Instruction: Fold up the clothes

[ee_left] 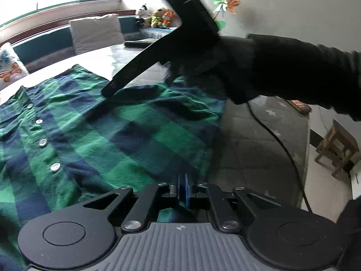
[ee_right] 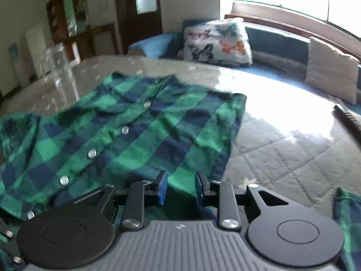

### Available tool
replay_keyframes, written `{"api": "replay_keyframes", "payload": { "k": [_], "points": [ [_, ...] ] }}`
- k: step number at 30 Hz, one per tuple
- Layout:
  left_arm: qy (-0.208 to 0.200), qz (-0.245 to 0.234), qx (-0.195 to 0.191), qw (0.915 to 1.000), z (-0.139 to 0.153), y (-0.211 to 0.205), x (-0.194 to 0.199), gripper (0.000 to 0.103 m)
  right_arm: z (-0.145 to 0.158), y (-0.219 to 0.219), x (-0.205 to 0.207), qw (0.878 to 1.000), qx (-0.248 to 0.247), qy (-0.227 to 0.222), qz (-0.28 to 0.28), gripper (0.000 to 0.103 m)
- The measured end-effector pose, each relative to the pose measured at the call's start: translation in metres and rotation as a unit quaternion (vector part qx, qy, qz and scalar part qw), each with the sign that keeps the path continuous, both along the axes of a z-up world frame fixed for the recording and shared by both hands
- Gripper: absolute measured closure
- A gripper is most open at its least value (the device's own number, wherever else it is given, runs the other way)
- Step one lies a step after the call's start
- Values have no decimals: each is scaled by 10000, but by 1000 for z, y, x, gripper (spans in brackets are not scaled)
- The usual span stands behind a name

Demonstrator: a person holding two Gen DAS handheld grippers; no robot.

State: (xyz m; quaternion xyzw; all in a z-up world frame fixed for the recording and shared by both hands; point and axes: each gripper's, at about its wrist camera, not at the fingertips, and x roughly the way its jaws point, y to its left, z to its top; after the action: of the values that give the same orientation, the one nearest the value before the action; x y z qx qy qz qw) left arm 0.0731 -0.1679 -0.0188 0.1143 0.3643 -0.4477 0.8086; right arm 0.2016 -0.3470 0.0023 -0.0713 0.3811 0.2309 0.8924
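Note:
A green and navy plaid shirt (ee_left: pixel 126 135) lies button side up on the quilted table cover, collar at the far left. My left gripper (ee_left: pixel 182 187) is at the shirt's right edge, its blue pads pressed together on the fabric where that edge runs in. A dark-gloved hand (ee_left: pixel 225 67) holds my right gripper, whose fingertips (ee_left: pixel 108 91) touch the far part of the shirt. In the right wrist view the right gripper (ee_right: pixel 181 186) hangs low over the shirt (ee_right: pixel 135 135) with its pads partly apart; plaid cloth shows in the gap and I see no pad pressing on it.
Grey quilted cover (ee_right: pixel 282 158) stretches right of the shirt. A dark flat object (ee_left: pixel 140 43) lies at the far side. A butterfly pillow (ee_right: pixel 216 43) and a beige cushion (ee_left: pixel 97 33) sit on the window bench. A cable (ee_left: pixel 275 135) crosses the cover; a wooden stool (ee_left: pixel 336 151) stands beyond the edge.

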Motion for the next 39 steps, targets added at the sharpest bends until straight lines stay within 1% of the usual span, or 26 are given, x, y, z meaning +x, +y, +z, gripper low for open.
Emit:
{"api": "replay_keyframes", "payload": {
  "k": [4, 5, 6, 7, 9, 12, 14, 16, 19, 22, 24, 28, 30, 34, 38, 39],
  "points": [
    [29, -46, -62, 10000, 7, 3, -1, 97, -7, 8, -21, 9979, -477, -169, 403, 77],
    [-27, -25, -83, 10000, 11, 5, 0, 97, -6, 9, -28, 9971, -542, -220, 488, 75],
    [-102, 24, -112, 9999, 16, 6, 3, 97, -3, 7, -39, 9965, -570, -233, 565, 70],
    [-171, 106, -145, 9997, 20, 7, 6, 97, -3, 6, -46, 9961, -584, -232, 619, 69],
    [-264, 389, -219, 9987, 27, 9, 15, 97, -2, 4, -61, 9954, -581, -220, 723, 69],
    [-218, 841, -310, 9957, 30, 8, 33, 97, -2, -3, -79, 9964, -459, -152, 701, 68],
    [-141, 1003, -327, 9943, 26, 3, 41, 97, 0, -11, -92, 9972, -354, -85, 655, 68],
    [-29, 1049, -348, 9939, 21, -5, 46, 97, 3, -20, -106, 9980, -232, -10, 580, 67],
    [67, 868, -308, 9957, 15, -18, 43, 97, 13, -42, -111, 9996, -114, -127, 207, 66],
    [137, 630, -215, 9977, 6, -32, 34, 97, 21, -69, -100, 9986, -64, -318, -429, 64],
    [197, 501, -166, 9984, 1, -40, 28, 97, 21, -87, -86, 9957, -91, -300, -874, 64],
    [150, 355, -149, 9991, -1, -48, 18, 94, 9, -112, -61, 9891, -261, -58, -1451, 64],
    [155, 334, -148, 9992, -2, -48, 17, 94, 4, -125, -56, 9821, -388, -59, -1843, 64],
    [175, 319, -158, 9992, -2, -49, 17, 94, 7, -146, -67, 9593, -853, -522, -2640, 64],
    [174, 326, -168, 9992, -2, -50, 18, 93, 8, -169, -72, 9411, -1048, -617, -3155, 62],
    [177, 335, -174, 9991, -2, -50, 18, 93, 7, -174, -71, 9387, -1056, -593, -3228, 62]
  ]
}}
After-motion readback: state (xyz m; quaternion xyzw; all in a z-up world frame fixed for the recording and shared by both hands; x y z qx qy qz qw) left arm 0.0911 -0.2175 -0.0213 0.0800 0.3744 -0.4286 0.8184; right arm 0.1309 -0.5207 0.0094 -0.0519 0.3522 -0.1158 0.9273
